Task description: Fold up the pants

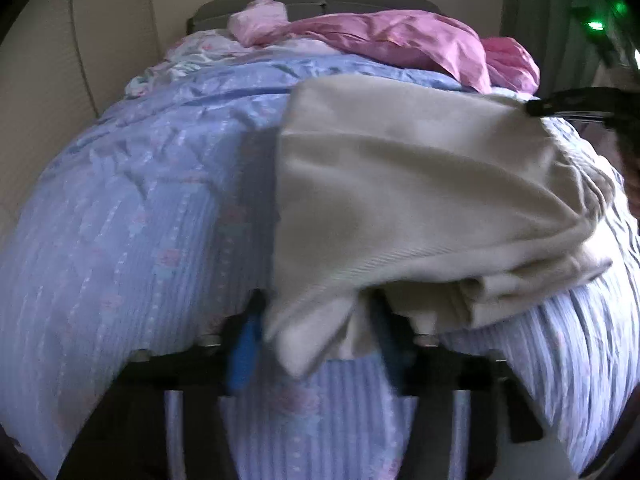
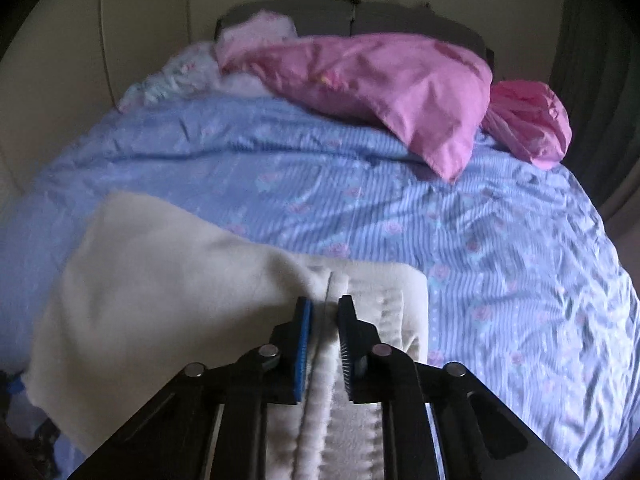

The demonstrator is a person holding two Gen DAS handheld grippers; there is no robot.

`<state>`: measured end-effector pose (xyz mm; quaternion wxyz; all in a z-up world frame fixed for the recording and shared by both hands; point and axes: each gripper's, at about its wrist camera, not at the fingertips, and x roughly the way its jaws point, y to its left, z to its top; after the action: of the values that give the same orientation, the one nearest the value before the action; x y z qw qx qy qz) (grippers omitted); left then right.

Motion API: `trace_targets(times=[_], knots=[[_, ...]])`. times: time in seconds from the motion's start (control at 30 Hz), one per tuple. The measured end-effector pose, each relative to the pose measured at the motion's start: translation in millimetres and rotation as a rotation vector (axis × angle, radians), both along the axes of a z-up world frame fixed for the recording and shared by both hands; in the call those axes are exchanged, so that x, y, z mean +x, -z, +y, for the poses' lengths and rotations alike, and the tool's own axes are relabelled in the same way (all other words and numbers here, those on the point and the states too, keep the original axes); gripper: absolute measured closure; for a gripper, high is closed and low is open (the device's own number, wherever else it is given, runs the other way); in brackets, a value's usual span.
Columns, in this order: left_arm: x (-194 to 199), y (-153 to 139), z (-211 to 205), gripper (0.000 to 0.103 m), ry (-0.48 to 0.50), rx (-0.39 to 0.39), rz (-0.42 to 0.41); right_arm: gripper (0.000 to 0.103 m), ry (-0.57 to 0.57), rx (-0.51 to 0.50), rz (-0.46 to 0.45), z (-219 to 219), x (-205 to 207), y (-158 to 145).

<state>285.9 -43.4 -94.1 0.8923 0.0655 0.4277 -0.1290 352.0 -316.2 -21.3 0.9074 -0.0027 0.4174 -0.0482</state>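
Cream fleece pants (image 1: 400, 200) hang above a bed, stretched between both grippers. In the left wrist view my left gripper (image 1: 320, 328) has its fingers wide apart, and a bunched cream edge drapes between them and over the right finger, which is mostly hidden. The right gripper (image 1: 536, 109) shows at the far right, pinching the pants' other end. In the right wrist view my right gripper (image 2: 325, 320) is closed on a thick seam of the pants (image 2: 160, 288), which spread to the left.
The bed has a blue striped floral duvet (image 2: 440, 248). A pink pillow (image 2: 380, 92) and a pink bundle (image 2: 528, 124) lie near the dark headboard (image 2: 400, 12). Pale bedding (image 2: 180, 72) sits at the far left. A cream wall runs along the left.
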Motion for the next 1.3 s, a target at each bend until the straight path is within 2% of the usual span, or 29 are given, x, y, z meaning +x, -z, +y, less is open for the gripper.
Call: trace_targets(times=[0.13, 0.17, 0.27, 0.33, 0.43, 0.47, 0.53, 0.57, 0.6, 0.67, 0.83, 0.93, 1.1, 1.13, 1.23, 1.3], knots=[[-8, -12, -3, 0.068, 0.02, 0.003, -0.035, 0.092, -0.011, -0.028, -0.105, 0, -20, -31], [-13, -18, -8, 0.069, 0.033, 0.027, -0.06, 0.103, -0.014, -0.038, -0.115, 1, -22, -35], [-21, -28, -22, 0.069, 0.06, 0.073, -0.098, 0.103, 0.039, -0.124, -0.158, -8, -26, -45], [-23, -29, -29, 0.069, 0.07, 0.093, -0.114, 0.103, 0.071, -0.124, -0.136, -21, -23, -40], [-21, -26, -27, 0.069, 0.059, 0.114, -0.106, 0.103, 0.05, -0.044, -0.074, -30, -25, -28], [-20, -23, -26, 0.069, 0.051, 0.114, -0.092, 0.099, 0.046, -0.022, -0.069, -33, -31, -26], [-17, -20, -24, 0.069, 0.041, 0.112, -0.076, 0.069, 0.059, -0.006, -0.087, -36, -44, -27], [-17, -20, -23, 0.069, 0.038, 0.105, -0.073, 0.033, 0.06, 0.007, -0.101, -36, -50, -27], [-17, -20, -22, 0.069, 0.036, 0.101, -0.073, 0.021, 0.059, 0.018, -0.108, -37, -54, -26], [-17, -20, -21, 0.069, 0.03, 0.106, -0.074, 0.021, 0.053, 0.048, -0.115, -37, -62, -20], [-20, -16, -32, 0.069, 0.041, 0.184, -0.09, 0.021, 0.104, 0.178, -0.01, -52, -63, 19], [-20, -11, -38, 0.066, 0.05, 0.214, -0.09, 0.023, 0.106, 0.251, 0.02, -58, -67, 33], [-13, 3, -34, 0.066, 0.031, 0.225, -0.035, 0.038, 0.084, 0.343, 0.049, -57, -68, 39], [-12, 4, -30, 0.066, 0.023, 0.209, -0.023, 0.038, 0.071, 0.365, 0.071, -55, -67, 45], [-11, 5, -28, 0.066, 0.016, 0.193, -0.016, 0.039, 0.075, 0.34, 0.083, -53, -64, 52], [-11, 5, -27, 0.066, 0.017, 0.193, -0.02, 0.045, 0.078, 0.333, 0.069, -52, -66, 50]])
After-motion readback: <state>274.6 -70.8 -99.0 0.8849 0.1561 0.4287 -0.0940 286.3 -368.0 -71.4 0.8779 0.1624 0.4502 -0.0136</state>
